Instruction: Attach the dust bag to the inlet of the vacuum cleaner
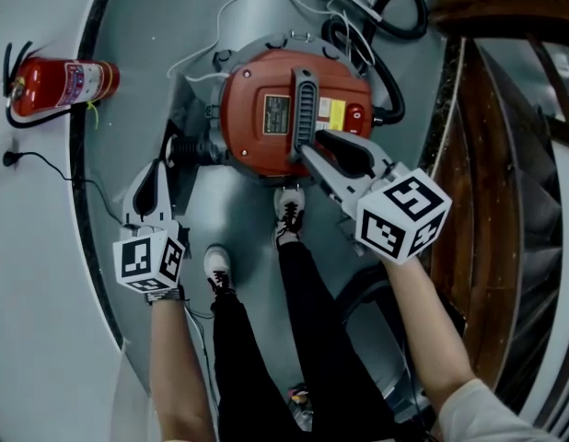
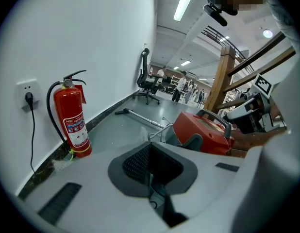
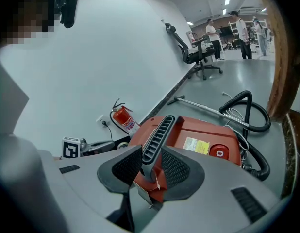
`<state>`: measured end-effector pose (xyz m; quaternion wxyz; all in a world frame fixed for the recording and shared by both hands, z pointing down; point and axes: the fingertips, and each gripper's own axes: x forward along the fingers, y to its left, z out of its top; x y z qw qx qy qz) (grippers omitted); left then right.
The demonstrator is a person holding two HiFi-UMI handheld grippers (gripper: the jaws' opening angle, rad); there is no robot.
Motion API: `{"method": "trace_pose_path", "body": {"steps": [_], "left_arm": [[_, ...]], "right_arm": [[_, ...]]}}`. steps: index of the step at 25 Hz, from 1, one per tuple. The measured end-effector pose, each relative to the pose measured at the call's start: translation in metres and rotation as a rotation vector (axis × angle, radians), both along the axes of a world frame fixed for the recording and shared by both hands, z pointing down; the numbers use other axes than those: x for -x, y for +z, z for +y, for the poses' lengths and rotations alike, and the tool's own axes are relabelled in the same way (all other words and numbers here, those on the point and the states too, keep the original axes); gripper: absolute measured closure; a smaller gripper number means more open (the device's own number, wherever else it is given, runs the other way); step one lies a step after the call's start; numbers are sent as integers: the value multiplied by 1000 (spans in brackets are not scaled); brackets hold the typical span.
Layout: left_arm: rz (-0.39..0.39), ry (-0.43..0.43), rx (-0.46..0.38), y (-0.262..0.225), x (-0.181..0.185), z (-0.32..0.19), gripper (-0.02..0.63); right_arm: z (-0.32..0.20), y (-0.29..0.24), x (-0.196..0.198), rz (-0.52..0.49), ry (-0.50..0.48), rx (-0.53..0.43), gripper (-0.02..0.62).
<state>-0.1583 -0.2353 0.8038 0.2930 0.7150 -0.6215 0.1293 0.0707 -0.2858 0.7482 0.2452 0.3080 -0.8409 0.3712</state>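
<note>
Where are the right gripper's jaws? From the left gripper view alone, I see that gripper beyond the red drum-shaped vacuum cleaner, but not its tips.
Observer: The right gripper is shut on the grey ribbed handle on top of the red drum-shaped vacuum cleaner.
Operator: Is a hose anywhere nearby?
Observer: Yes, a black corrugated hose curls on the floor just beyond the cleaner.
Operator: How does my left gripper sit relative to the cleaner?
Observer: In the head view, the left gripper is open and empty, off the cleaner's left side and not touching it.
</note>
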Motion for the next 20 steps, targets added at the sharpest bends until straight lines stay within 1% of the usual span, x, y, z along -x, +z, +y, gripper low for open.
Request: {"method": "trace_pose_path", "body": {"steps": [4, 10, 16, 20], "left_arm": [[14, 0, -4, 0, 0, 0, 600], [62, 19, -13, -2, -11, -2, 600], [135, -16, 0, -2, -17, 1, 595], [169, -31, 6, -4, -18, 0, 595]], "right_arm": [[1, 1, 0, 0, -1, 7, 476], [2, 6, 0, 0, 7, 4, 476], [0, 8, 1, -16, 24, 11, 476], [-1, 7, 3, -23, 20, 13, 476]]}}
